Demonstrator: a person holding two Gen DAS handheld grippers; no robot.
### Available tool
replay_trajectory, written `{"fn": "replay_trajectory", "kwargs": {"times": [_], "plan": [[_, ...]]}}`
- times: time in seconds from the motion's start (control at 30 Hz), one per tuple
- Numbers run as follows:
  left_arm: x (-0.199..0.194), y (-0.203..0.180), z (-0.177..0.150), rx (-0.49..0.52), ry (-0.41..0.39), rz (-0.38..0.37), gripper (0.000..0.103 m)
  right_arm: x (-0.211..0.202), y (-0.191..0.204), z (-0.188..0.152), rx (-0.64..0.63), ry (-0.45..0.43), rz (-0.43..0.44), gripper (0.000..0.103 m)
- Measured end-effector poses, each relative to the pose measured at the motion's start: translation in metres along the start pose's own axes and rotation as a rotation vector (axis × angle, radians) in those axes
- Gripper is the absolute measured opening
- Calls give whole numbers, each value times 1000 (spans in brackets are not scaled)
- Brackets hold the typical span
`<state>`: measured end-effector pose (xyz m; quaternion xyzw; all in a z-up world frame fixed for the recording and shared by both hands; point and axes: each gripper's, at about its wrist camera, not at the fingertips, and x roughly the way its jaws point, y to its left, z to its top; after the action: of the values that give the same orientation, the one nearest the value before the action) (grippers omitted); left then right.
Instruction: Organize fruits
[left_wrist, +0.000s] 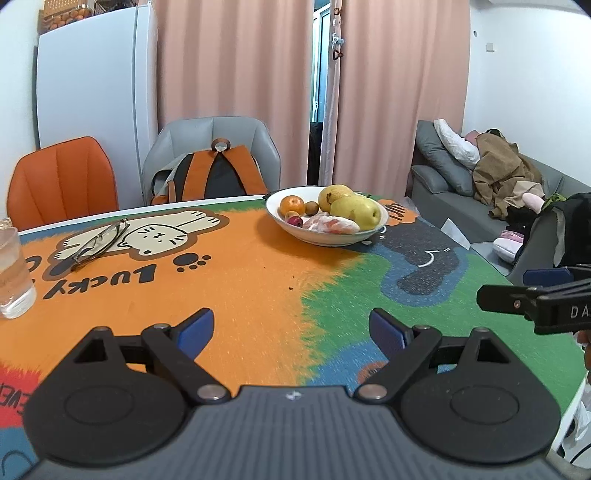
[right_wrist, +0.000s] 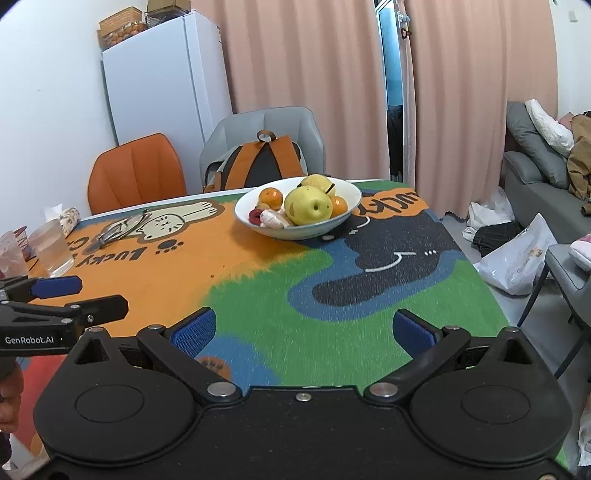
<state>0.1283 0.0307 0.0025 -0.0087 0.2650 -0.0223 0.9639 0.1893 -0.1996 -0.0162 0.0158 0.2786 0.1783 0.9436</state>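
A white bowl (left_wrist: 325, 238) (right_wrist: 295, 232) stands at the far side of the table on a colourful cat-print mat. It holds two yellow pears (left_wrist: 354, 212) (right_wrist: 308, 205), oranges (left_wrist: 291, 205) (right_wrist: 270, 196), a kiwi (left_wrist: 311, 208), a small red fruit (left_wrist: 294, 220) (right_wrist: 254, 215) and a peeled piece in plastic wrap (left_wrist: 332, 223). My left gripper (left_wrist: 291, 328) hovers low over the near mat, open and empty. My right gripper (right_wrist: 303, 330) is likewise open and empty, well short of the bowl. Each gripper shows at the edge of the other's view.
Eyeglasses (left_wrist: 98, 243) (right_wrist: 122, 230) lie on the mat at the left. A clear glass (left_wrist: 13, 273) (right_wrist: 51, 251) stands near the left edge. An orange chair (left_wrist: 62, 182) and a grey chair with a backpack (left_wrist: 208, 173) sit behind the table. A sofa (left_wrist: 480, 177) lies right.
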Motion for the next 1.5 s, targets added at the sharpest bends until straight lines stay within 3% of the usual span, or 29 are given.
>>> {"fn": "replay_trajectory", "kwargs": {"times": [0.43,1.5], "plan": [[-39,-16,-27,3,-12,34,90,-31,9,-26,-42,-19,4,103],[-107,-17,-61,-45,-38,63,90,-79,19,-51,-105,-73,2,103]]}}
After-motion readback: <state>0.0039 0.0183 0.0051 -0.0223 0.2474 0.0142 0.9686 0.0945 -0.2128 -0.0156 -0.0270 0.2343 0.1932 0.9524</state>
